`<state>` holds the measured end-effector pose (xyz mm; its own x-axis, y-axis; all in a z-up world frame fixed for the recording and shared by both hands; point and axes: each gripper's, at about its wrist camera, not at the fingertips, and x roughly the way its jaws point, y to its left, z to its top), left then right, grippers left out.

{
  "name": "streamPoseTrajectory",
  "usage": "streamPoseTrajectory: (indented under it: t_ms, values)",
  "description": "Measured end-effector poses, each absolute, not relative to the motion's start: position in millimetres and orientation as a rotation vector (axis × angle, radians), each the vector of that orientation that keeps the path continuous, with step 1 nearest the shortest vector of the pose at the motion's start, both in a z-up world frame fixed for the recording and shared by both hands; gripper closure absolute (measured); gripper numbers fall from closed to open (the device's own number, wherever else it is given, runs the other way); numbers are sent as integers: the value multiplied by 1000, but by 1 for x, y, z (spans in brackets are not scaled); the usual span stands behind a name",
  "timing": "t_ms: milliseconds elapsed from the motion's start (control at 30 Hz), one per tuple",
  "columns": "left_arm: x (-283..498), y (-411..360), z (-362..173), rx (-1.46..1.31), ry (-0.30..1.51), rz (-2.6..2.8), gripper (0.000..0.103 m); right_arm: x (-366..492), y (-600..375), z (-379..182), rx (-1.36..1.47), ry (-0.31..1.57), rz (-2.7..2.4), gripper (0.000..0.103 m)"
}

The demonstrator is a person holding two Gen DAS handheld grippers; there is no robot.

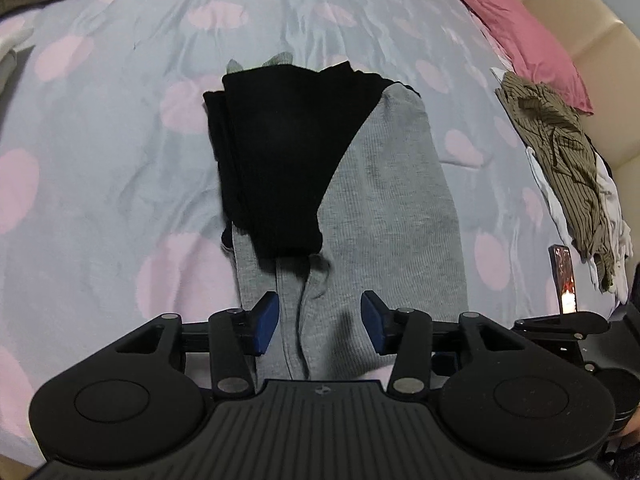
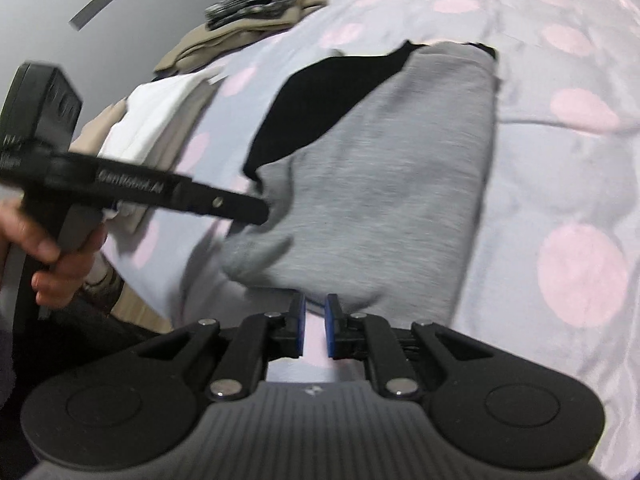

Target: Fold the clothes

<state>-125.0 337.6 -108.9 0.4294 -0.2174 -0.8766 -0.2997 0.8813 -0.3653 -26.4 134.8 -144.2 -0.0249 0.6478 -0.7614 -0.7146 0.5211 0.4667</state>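
Left wrist view: the left gripper (image 1: 319,322) hangs with its blue pads (image 1: 267,322) set fairly wide, straddling the near end of the garment (image 1: 384,216) but not pinching it; cloth runs between them, loose. The right wrist view shows the right gripper (image 2: 315,326) with jaws only a narrow slit apart and nothing but bedsheet in the gap, the garment's near hem just past its tips at 12 o'clock.

The garment lies mid-bed (image 1: 100,160), a long narrow fold: grey ribbed knit, soft and limp, with a black sleeve (image 1: 280,160) laid diagonally over its far left part. I'd say the sides are already folded in and the lengthwise fold is next. That calls for each gripper to bite one near corner of the hem and carry it toward the far end, keeping the layers square.

Farther out, a crumpled striped shirt (image 1: 560,152) at 3 o'clock, a pink pillow (image 1: 516,36) at 1, folded beige clothes (image 2: 248,36) at 11.
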Motion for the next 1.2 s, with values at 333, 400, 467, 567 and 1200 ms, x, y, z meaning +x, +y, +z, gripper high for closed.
streamPoseTrajectory:
  t_ms: [333, 400, 467, 567, 1200]
  values:
    - [-125, 342, -116, -521, 1104, 64, 99, -19, 125, -146, -39, 1161, 1044, 71]
    - [-129, 342, -102, -511, 1077, 48, 99, -17, 123, -146, -38, 1158, 1027, 65]
    - [-132, 341, -88, -499, 1049, 36, 99, -15, 118, -147, -29, 1164, 1011, 65]
    - [-137, 349, -80, -513, 1045, 58, 100, -11, 111, -149, -20, 1175, 981, 64]
    - [-148, 349, -114, -551, 1208, 60, 58, -15, 98, -146, -114, 1155, 964, 62]
